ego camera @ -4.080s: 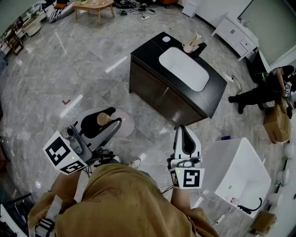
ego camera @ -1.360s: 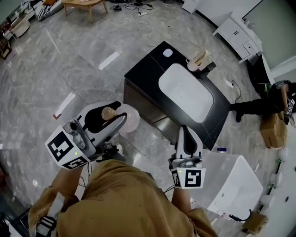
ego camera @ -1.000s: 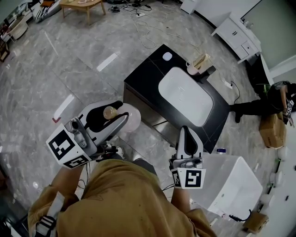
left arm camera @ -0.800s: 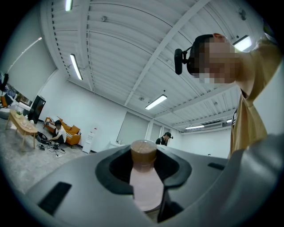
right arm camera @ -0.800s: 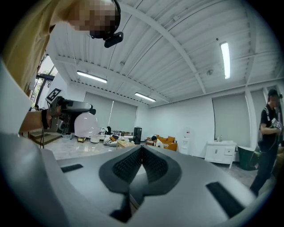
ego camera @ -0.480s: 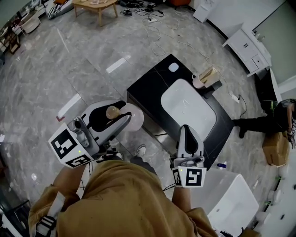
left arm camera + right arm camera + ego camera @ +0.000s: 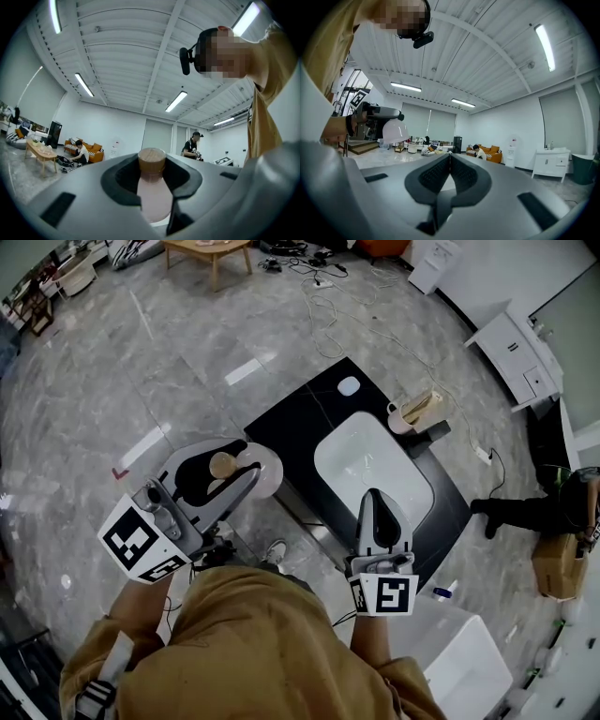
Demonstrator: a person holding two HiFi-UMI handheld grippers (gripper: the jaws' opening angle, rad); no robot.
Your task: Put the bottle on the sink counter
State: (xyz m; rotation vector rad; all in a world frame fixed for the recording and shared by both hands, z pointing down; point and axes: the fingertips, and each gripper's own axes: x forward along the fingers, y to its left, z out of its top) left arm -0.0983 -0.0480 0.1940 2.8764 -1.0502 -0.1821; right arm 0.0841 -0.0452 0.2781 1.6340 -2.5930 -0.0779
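Bottle [image 7: 261, 476]: pink bulbous body, tan cap, clamped at neck in left gripper [image 7: 239, 463], over floor just short of black sink counter [image 7: 298, 420]. Right gripper [image 7: 377, 507] pinched together, empty. Probably light, rigid, smooth, maybe breakable. Neck hold under cap seems best.

Light: bright and even, from ceiling strip lights [image 7: 85, 85].
Glare: pale streaks on the glossy floor [image 7: 169, 343].
Edges: fisheye bending, dark corners.

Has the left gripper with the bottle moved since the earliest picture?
Yes. The left gripper with the pink wooden-capped bottle has moved toward the black sink counter, now at its edge.
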